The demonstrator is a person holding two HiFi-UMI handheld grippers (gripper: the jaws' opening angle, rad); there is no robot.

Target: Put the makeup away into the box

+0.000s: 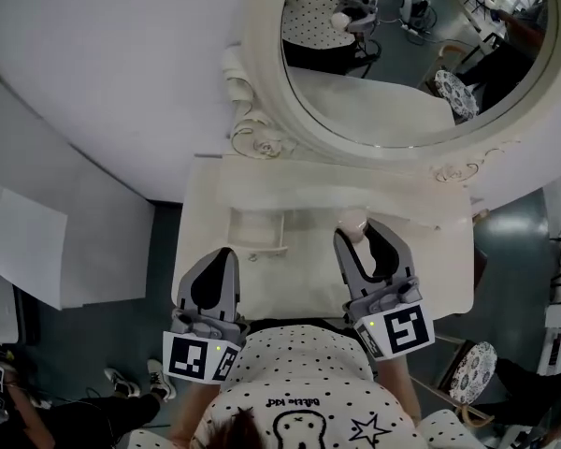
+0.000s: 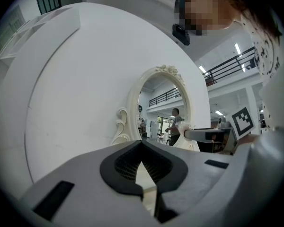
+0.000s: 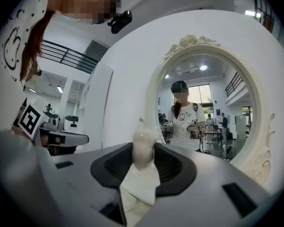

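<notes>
Milky-white makeup piece (image 3: 143,145): a small, rounded, half-clear thing, clamped between the jaws of the right claw; in the head view it shows at that claw's tips (image 1: 352,222), above the back part of the table and to the right of the box, apart from it.
Right claw (image 3: 143,161): jaws partly spread and pressed on the makeup piece from both sides; the claw points level toward the mirror (image 1: 363,233).
Box (image 1: 258,234): white, shallow and open-topped, standing on the table between the two claws and nearer the left one; what lies inside cannot be told.
Left claw (image 1: 221,256): jaws brought together at the tips, nothing between them (image 2: 142,167); it hangs over the table's front edge, just left of the box.
Table (image 1: 439,283): white dressing table against a white curved wall (image 1: 103,82).
Mirror (image 1: 393,92): oval, in a cream frame (image 1: 262,138) carved with scrolls; the glass reflects the person and a claw.
Person: a white dotted shirt (image 1: 299,382) shows at the lower edge of the head view.
</notes>
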